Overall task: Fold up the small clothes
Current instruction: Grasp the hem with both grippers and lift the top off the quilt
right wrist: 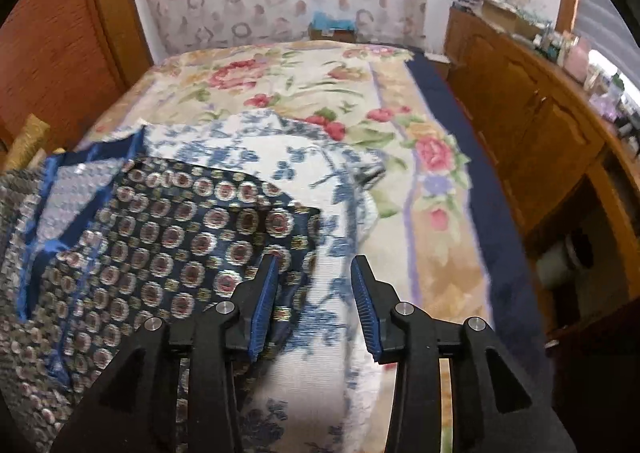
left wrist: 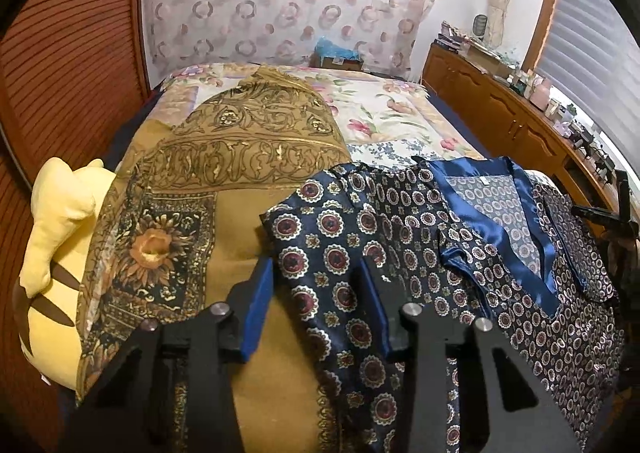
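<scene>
The room is evenly lit and fairly bright, with daylight coming through the slatted window blinds (left wrist: 600, 65) on the right – they glare nearly white along the frame's edge. The left wrist view is sharp, its satin top (left wrist: 500, 237) catching a soft sheen, while the right wrist view is smeared with motion blur across the floral bedspread (right wrist: 360, 109). Both views bow hard at the edges – dark vignetted corners.

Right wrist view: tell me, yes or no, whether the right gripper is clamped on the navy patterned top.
No: the right gripper stands open over the top's edge, gripping nothing.
</scene>
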Demonstrator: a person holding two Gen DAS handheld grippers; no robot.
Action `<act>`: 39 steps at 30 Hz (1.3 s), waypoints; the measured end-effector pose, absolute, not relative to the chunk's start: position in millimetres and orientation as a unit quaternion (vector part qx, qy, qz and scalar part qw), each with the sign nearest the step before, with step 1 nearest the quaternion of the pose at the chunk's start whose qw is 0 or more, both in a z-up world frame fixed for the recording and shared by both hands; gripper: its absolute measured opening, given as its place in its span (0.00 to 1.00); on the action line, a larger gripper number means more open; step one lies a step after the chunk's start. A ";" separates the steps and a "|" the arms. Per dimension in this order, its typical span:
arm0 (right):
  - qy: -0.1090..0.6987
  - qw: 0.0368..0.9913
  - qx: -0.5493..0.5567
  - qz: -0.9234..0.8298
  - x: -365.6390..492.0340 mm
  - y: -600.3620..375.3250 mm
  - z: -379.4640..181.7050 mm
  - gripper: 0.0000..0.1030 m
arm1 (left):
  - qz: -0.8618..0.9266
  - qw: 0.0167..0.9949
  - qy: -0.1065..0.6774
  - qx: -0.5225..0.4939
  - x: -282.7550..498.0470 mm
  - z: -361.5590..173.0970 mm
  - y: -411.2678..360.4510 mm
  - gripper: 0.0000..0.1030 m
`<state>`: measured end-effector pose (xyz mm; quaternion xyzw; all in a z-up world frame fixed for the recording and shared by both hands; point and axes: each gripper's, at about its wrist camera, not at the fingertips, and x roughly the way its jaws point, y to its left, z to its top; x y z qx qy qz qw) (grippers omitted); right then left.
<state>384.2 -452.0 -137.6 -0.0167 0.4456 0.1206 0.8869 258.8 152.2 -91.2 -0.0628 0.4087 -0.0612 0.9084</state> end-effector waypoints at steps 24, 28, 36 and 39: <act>0.348 0.907 -0.052 0.229 286.9 -391.1 -73.9 0.01 | -0.136 0.947 0.288 -0.035 135.8 -10.2 86.6 0.00; 0.317 0.914 -0.052 0.247 226.4 -387.2 -51.5 0.01 | -0.135 0.954 0.263 -0.046 84.1 -3.7 88.7 0.00; 0.320 0.911 -0.033 0.257 123.5 -409.0 -60.6 0.00 | -0.123 0.954 0.268 -0.052 -2.2 -21.3 99.3 0.00; 0.336 0.908 -0.035 0.247 94.4 -420.6 -69.1 0.00 | -0.113 0.951 0.282 -0.055 -20.5 -29.3 106.3 0.00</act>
